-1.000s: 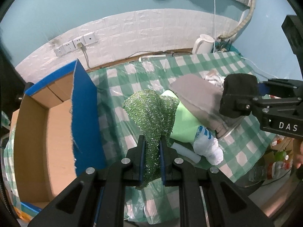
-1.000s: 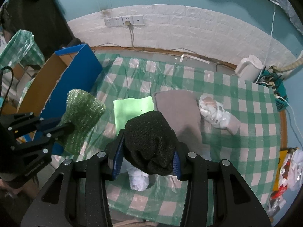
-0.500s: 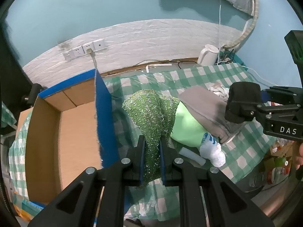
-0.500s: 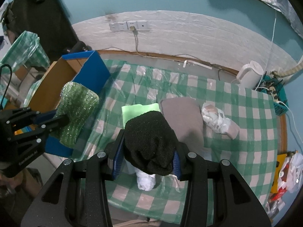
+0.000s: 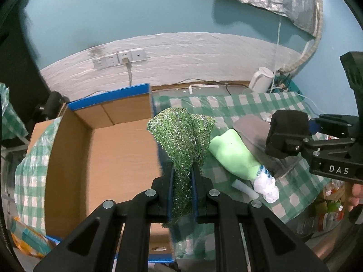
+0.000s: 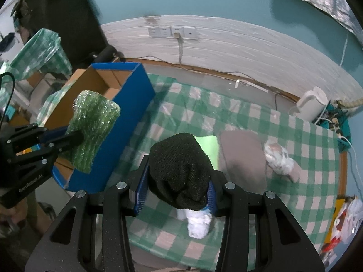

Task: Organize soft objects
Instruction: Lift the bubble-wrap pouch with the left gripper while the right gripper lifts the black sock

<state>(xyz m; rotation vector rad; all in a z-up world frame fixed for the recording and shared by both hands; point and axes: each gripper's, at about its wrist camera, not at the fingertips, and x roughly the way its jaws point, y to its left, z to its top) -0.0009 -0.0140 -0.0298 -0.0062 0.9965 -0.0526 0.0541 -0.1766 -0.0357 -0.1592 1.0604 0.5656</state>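
My left gripper point(image 5: 182, 176) is shut on a glittery green mesh cloth point(image 5: 181, 138), held in the air at the edge of an open cardboard box with blue outer walls point(image 5: 113, 149). The right wrist view shows that cloth point(image 6: 94, 122) beside the box point(image 6: 127, 104). A black knitted cloth point(image 6: 180, 170) bulges between the pads of my right gripper point(image 6: 177, 192), which is shut on it above the checked table point(image 6: 226, 104). On the table lie a light green cloth point(image 5: 233, 154), a grey cloth point(image 6: 242, 154) and a white wad point(image 6: 198, 224).
A second white crumpled bundle point(image 6: 279, 158) lies at the grey cloth's right edge. A white kettle point(image 6: 312, 106) and cables stand at the table's far right corner. Wall sockets point(image 6: 172, 31) sit on the white wall strip. A checked bag point(image 5: 29, 172) hangs left of the box.
Both grippers have moved left and a little up with their cloths. The green cloth now hangs at the box's open top, and the box fills more of the left wrist view.
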